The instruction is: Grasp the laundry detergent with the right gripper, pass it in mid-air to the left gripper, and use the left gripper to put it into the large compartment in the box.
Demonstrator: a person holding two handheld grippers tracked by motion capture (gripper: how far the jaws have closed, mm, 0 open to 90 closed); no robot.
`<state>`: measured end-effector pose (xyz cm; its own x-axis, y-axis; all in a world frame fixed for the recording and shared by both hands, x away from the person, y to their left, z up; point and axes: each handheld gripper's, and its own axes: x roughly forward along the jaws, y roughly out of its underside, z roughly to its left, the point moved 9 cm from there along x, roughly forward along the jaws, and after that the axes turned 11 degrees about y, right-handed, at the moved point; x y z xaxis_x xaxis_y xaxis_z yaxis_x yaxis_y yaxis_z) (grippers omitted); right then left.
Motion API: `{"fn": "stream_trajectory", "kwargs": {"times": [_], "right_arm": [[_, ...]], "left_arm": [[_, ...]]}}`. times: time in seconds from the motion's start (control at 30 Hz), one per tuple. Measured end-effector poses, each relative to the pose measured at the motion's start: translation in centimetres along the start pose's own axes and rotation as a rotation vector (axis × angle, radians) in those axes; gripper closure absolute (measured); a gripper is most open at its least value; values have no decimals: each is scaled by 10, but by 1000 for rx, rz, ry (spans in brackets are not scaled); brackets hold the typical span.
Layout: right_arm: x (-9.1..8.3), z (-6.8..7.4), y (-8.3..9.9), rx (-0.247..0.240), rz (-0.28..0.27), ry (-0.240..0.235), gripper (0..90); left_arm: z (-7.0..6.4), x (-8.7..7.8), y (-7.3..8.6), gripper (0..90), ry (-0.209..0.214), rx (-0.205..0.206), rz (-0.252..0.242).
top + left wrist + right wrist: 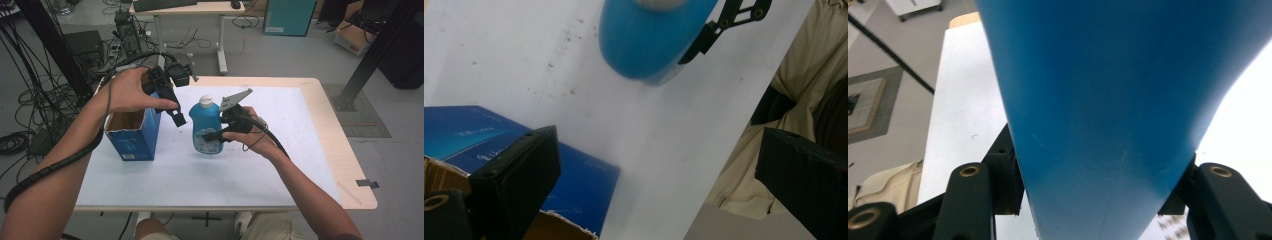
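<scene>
The right gripper (216, 134) pinches a smooth blue plastic bottle (205, 125), white-capped, upright on the table (280, 125). The left gripper (172, 107), jaws spread, hovers beside the open blue cardboard box (134, 142).

Grey floor (280, 55), second desk (190, 9), tangled cables (35, 100)

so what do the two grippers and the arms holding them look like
Both grippers are black. The left gripper has blocky fingers and a thick ribbed black cable. The right gripper carries a grey three-cornered plate, brass-coloured rivets and a smooth black cable. Both forearms are bare, without sleeves.
</scene>
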<state>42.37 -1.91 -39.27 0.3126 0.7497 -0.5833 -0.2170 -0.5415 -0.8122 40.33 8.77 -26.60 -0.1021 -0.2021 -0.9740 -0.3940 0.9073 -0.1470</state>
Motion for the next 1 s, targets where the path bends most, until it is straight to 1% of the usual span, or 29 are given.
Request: {"fn": "stream_trajectory", "kwargs": {"times": [0.07, 0.2, 0.23, 0.27, 0.3, 0.33, 0.4, 0.43, 0.47, 0.5, 0.53, 0.57, 0.6, 0.67, 0.73, 0.8, 0.9, 0.93, 1.0], "right_arm": [[4, 5, -1, -11, -1, -16, 438], [12, 14, -5, -30, -23, -58, 438], [14, 17, -6, -32, -27, -75, 437], [15, 19, -6, -37, -29, -82, 437], [16, 21, -7, -47, -32, -88, 437], [18, 23, -7, -54, -32, -94, 437], [22, 27, -9, -70, -40, -107, 437], [23, 28, -9, -73, -43, -110, 437], [25, 30, -10, -76, -46, -115, 437], [25, 32, -10, -79, -50, -122, 437], [26, 34, -11, -84, -53, -127, 437], [27, 36, -12, -93, -56, -133, 437], [27, 38, -12, -93, -57, -136, 437], [27, 42, -13, -108, -58, -149, 436], [28, 45, -14, -126, -56, -154, 436], [28, 47, -14, -139, -56, -157, 436], [28, 50, -15, -157, -52, -169, 436], [28, 51, -16, -160, -53, -171, 435], [27, 52, -17, -164, -52, -174, 435]], "left_arm": [[-1, -1, -3, 49, 12, 22, -3], [-3, -3, -8, 49, 19, 57, -1], [-2, -4, -7, 49, 17, 76, 17], [-4, -3, -9, 49, 21, 68, 6], [-4, -3, -9, 49, 22, 82, 15], [-6, -2, -9, 49, 32, 76, 16], [-7, -2, -9, 49, 34, 82, 24], [-6, -3, -8, 49, 37, 99, 47], [-6, -3, -8, 48, 41, 103, 51], [-8, -1, -9, 48, 47, 90, 31], [-8, -2, -8, 48, 54, 112, 52], [-8, -1, -8, 48, 53, 117, 57], [-9, -1, -7, 48, 60, 124, 67], [-12, 2, -7, 49, 65, 131, 75], [-14, 4, -6, 49, 74, 126, 78], [-14, 6, -5, 48, 82, 142, 92], [-16, 10, -4, 48, 96, 148, 102], [-16, 12, -3, 48, 103, 154, 115], [-17, 15, -4, 48, 106, 147, 106]]}}
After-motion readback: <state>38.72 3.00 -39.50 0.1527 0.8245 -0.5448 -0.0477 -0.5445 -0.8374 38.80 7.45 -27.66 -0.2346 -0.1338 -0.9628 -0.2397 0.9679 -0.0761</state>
